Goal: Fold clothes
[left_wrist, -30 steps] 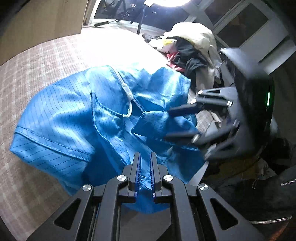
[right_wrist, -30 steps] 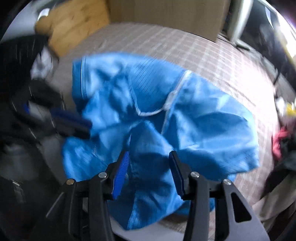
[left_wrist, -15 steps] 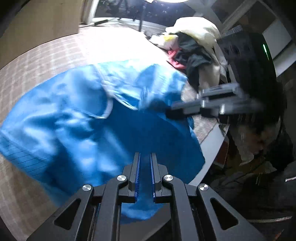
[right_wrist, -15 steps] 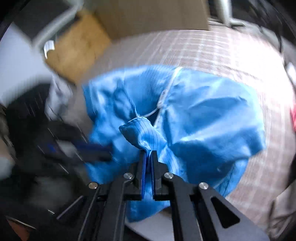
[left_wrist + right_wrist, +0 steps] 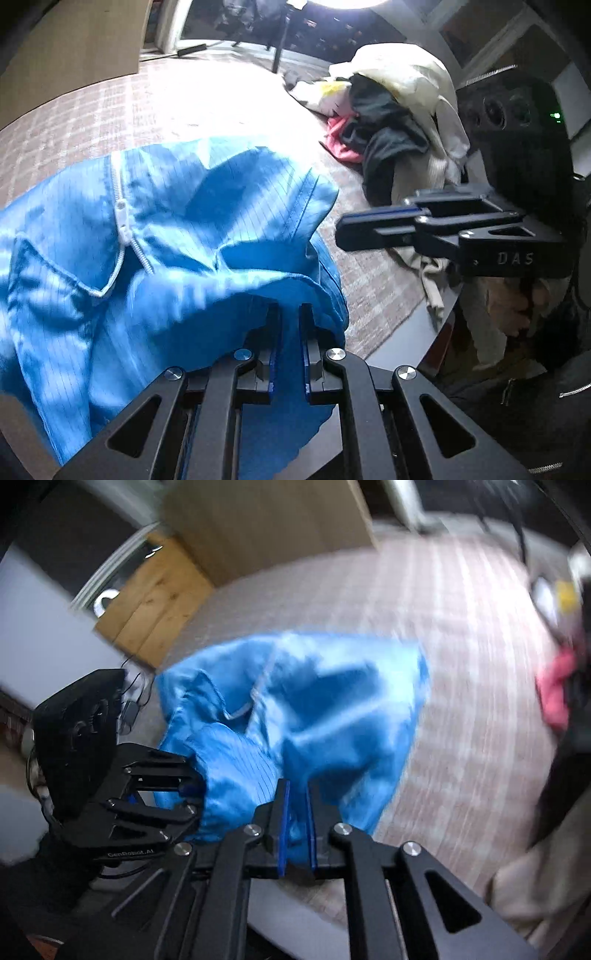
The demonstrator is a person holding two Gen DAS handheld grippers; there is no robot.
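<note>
Both claws are clamped on the same blue jacket (image 5: 177,240): left gripper (image 5: 289,314) has its jaws pinched down on a bunched fold at the near edge, and right gripper (image 5: 297,797) has blue cloth squeezed between its pads too, though its jaws look like they're easing apart just a touch. In the right wrist view the left claw comes in from about 9 o'clock, biting the fabric just beside the right one. That view is pretty smeared, so I can't say exactly which part of the garment each has. Jacket is still a crumpled heap on the checked bedspread (image 5: 221,103), white zipper (image 5: 122,221) showing, nothing laid flat yet, no crease made. So folding-wise I'd call this barely started: it needs spreading out, sleeves in, then the actual folds. Plus there's a whole pile of other clothes (image 5: 391,110) up at 1 o'clock in the left wrist view, untouched.
</note>
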